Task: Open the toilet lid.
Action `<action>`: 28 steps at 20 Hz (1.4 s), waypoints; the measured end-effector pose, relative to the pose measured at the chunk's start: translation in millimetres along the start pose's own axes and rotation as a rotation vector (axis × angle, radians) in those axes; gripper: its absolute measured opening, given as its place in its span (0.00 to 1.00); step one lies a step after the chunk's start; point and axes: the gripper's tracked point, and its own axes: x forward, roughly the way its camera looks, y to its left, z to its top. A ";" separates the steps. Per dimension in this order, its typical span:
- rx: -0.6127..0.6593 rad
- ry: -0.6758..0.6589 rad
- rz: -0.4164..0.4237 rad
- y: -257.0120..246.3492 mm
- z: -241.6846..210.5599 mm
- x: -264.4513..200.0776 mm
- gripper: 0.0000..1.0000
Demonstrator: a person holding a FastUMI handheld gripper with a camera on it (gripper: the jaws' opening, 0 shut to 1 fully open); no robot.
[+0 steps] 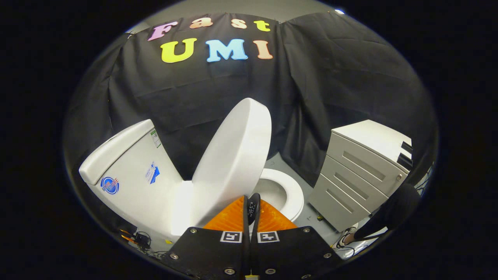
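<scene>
- Although the lid [233,155] is already raised well off the bowl, it leans only partway toward the tank [128,171], which stands at about ten o'clock from the gripper [251,210]; I judge the opening as most of the way done, not finished.
- The fingers sit drawn together with almost no gap, and nothing is visibly pinched between them; their tips lie right at the lid's lower edge, at twelve o'clock just ahead, and whether they actually touch it I cannot tell.
- The seat ring [290,194] and the open bowl show at about one o'clock, just beyond the fingertips and past the lid's right edge.
- Risk one: the lid looks short of its resting angle, so if the push stops here it could drop back shut; the cause would be contact lost too soon.
- Risk two: closed fingers on a smooth, curved edge may slide off toward one o'clock and dip into the bowl.
- Risk three: a hard shove could slam the lid against the tank.
- A drawer cabinet [362,171] stands at two o'clock, well apart, and a person's dark sleeve [393,214] shows at three o'clock.
</scene>
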 end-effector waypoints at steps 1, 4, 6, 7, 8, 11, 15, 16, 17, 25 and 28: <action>-0.014 -0.008 -0.002 3.9 1.9 -0.5 0.00; -0.051 -0.030 0.004 16.5 8.8 -7.8 0.00; -0.077 -0.043 0.006 25.0 12.0 -10.8 0.00; -0.090 -0.052 0.007 29.2 13.7 -12.7 0.00; -0.094 -0.059 0.010 33.5 15.3 -15.0 0.00; -0.089 -0.083 0.026 45.3 19.0 -19.8 0.00; -0.104 -0.104 0.048 59.8 23.4 -24.2 0.00; -0.118 -0.109 0.047 63.3 24.5 -25.6 0.00; -0.131 -0.114 0.046 66.0 24.6 -27.8 0.00; -0.238 -0.142 0.083 101.7 31.8 -39.3 0.00; -0.265 -0.157 0.105 117.0 33.1 -45.3 0.00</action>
